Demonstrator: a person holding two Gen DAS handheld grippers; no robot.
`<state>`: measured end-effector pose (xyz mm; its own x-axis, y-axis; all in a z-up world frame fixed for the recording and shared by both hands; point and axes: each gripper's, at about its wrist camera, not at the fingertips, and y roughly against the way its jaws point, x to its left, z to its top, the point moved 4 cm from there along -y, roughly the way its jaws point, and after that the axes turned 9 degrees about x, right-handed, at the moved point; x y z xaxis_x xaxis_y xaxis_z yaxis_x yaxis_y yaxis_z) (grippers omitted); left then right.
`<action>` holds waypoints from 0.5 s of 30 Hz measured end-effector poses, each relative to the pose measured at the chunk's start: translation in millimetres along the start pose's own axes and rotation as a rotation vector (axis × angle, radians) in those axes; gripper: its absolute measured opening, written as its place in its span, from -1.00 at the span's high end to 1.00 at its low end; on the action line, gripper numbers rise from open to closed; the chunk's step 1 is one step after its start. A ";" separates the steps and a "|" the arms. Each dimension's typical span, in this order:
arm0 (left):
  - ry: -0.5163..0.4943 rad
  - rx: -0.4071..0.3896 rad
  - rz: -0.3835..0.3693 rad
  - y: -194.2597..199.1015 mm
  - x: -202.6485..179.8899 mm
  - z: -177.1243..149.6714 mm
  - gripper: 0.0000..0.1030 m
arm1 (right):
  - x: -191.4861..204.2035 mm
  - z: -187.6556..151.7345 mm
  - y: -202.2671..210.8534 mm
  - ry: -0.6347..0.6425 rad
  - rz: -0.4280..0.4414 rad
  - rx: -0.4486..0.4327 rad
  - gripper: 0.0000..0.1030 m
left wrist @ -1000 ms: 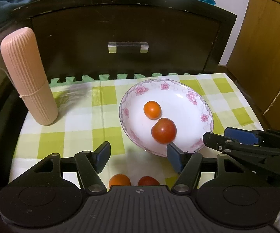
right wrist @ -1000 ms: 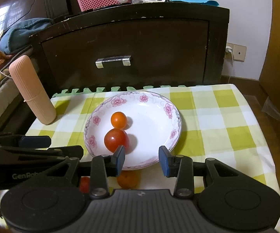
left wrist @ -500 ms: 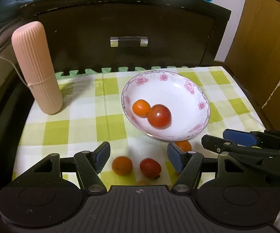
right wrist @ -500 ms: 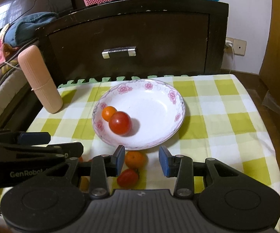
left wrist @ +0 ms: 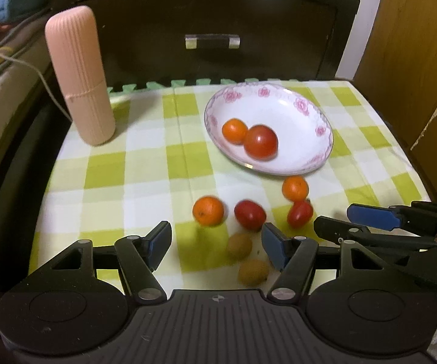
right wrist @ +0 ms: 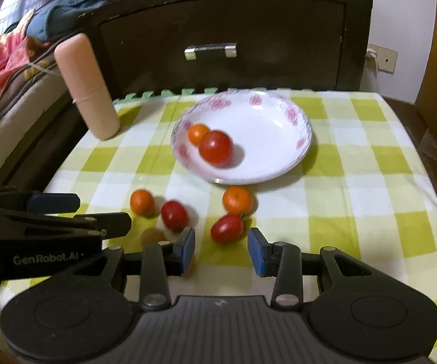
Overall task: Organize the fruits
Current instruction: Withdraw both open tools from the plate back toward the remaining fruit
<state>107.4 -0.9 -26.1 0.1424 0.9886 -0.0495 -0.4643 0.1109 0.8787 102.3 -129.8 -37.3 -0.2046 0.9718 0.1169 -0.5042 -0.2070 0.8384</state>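
A white plate with pink flowers [left wrist: 306,112] [right wrist: 279,139] holds a small orange [left wrist: 234,131] [right wrist: 198,133] touching a red tomato [left wrist: 261,142] [right wrist: 216,148]. On the checked cloth in front of it lie two oranges [left wrist: 208,210] [left wrist: 295,188], two red tomatoes [left wrist: 249,214] [left wrist: 300,213] and two brown kiwis [left wrist: 239,245] [left wrist: 253,272]. My left gripper [left wrist: 217,245] is open, above the kiwis, holding nothing. My right gripper [right wrist: 221,247] is open just short of an oval tomato [right wrist: 227,228], with an orange [right wrist: 238,200] beyond it.
A tall pink ribbed case [left wrist: 80,75] [right wrist: 86,86] stands at the back left of the cloth. A dark wooden drawer front with a metal handle [left wrist: 212,41] rises behind the table. Wooden panels stand at the right; bedding lies at the left.
Both grippers have pulled back and up from the plate, bringing the loose fruit in front of it into view. In the plate the orange and tomato now touch.
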 end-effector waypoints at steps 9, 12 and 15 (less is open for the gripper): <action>-0.003 0.021 0.005 9.9 4.3 -20.2 -0.43 | 11.7 -21.6 3.0 0.018 0.026 0.037 0.28; -0.005 0.035 0.010 10.6 5.7 -25.7 -0.45 | 14.3 -27.6 3.8 0.018 0.038 0.052 0.28; -0.003 0.047 0.011 13.1 8.0 -31.9 -0.47 | 17.4 -33.7 3.9 0.015 0.050 0.068 0.27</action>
<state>74.6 11.7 -30.1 0.1401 0.9894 -0.0381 -0.4248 0.0949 0.9003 68.6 -117.5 -49.9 -0.2404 0.9587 0.1519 -0.4353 -0.2463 0.8660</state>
